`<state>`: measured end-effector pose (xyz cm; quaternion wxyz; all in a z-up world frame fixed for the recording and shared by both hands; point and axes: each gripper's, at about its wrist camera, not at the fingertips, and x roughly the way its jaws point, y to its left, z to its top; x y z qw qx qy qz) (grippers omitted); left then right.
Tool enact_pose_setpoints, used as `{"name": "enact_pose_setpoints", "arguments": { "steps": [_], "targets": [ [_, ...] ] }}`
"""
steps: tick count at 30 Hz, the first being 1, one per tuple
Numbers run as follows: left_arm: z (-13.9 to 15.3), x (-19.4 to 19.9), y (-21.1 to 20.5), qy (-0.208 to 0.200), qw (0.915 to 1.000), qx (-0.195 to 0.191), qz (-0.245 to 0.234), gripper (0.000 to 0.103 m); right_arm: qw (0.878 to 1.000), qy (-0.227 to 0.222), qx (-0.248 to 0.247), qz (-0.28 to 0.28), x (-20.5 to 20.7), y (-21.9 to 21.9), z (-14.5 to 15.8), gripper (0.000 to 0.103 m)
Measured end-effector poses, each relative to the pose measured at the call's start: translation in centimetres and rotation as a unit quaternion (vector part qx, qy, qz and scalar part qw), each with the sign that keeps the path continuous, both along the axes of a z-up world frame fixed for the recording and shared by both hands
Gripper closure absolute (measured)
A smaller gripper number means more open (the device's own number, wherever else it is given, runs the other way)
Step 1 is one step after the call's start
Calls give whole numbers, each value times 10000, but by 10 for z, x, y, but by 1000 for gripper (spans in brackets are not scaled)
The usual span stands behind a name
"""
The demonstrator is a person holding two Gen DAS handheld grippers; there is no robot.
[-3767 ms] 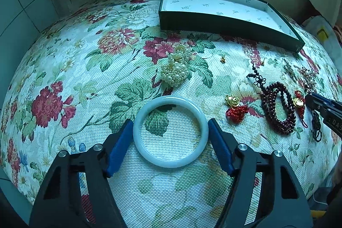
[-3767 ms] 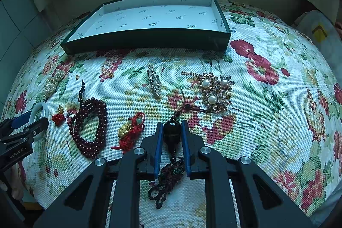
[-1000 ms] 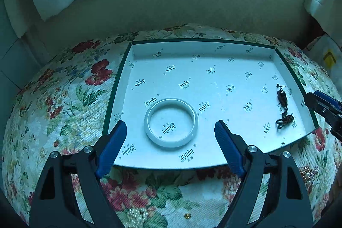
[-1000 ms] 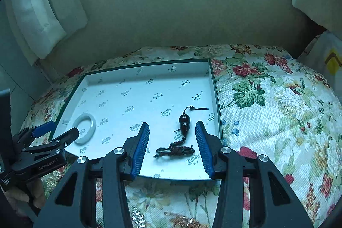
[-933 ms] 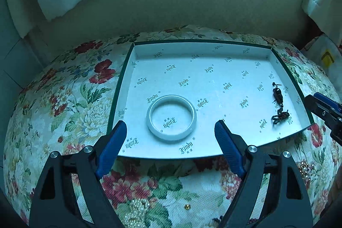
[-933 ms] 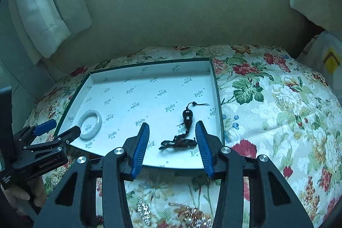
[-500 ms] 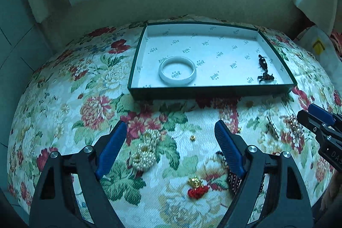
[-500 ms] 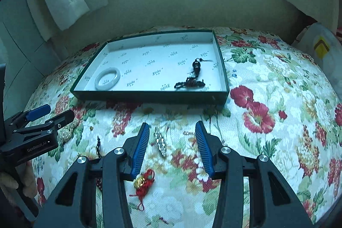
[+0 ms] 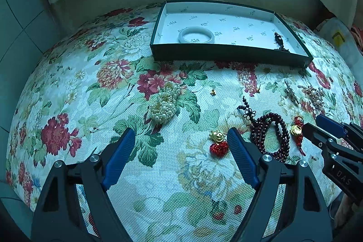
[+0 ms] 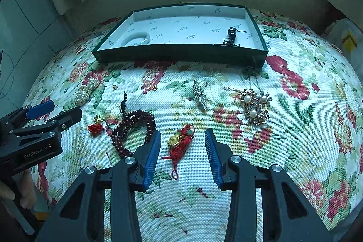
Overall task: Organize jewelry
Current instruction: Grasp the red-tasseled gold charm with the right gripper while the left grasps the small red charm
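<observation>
Two tools over the floral surface (image 10: 306,128), both spread wide and holding nothing. Left tool (image 9: 181,142) low above bare cloth, between the pearl cluster (image 9: 164,103) ahead-left and the small gold-and-red charm (image 9: 218,142) just inside its right finger. Right tool (image 10: 182,140) straddling the red-cord gold charm (image 10: 179,142); long axis of that charm running from the green bead end, far and slightly right, down to the loop of red cord nearest the camera. Dark red bead strand (image 10: 133,128) just left of it, touching the left finger's tip as seen from the right wrist. Rhinestone clip (image 10: 199,94) and pearl brooch (image 10: 254,106) farther out, well apart from both tools. Green tray (image 10: 181,52) at the far edge, holding the white bangle (image 9: 196,35) flat at its left and the dark tasselled pendant (image 10: 231,34) at its right, long axis front to back.
</observation>
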<state>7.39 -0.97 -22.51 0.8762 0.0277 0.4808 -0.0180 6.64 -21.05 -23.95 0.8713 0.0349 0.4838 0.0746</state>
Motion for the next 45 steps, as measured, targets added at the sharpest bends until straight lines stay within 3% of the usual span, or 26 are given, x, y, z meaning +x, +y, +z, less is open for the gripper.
{"name": "enact_pose_setpoints", "arguments": {
  "steps": [10, 18, 23, 25, 35, 40, 45],
  "targets": [
    [-8, -4, 10, 103, 9999, -36, 109, 20, 9996, 199, -185, 24, 6, 9, -19, 72],
    [-11, -4, 6, 146, 9999, -42, 67, 21, 9994, 110, -328, 37, 5, 9, -19, 80],
    [-13, -4, 2, 169, 9998, -33, 41, 22, 9995, 99, -286, 9, 4, 6, -19, 81],
    [-14, -3, 0, 206, 9998, -61, 10, 29, 9996, 104, -274, -7, 3, 4, -19, 81],
    [-16, 0, -15, 241, 9996, -122, -128, 29, 9995, -5, -276, -117, -4, -6, -10, 81],
    [-23, 3, -23, 372, 9987, -219, -277, 49, 9997, -15, -222, -137, -6, -9, -9, 81],
    [-29, 2, -27, 445, 9979, -276, -369, 57, 9997, 1, -166, -158, -5, -11, -10, 81]
  ]
}}
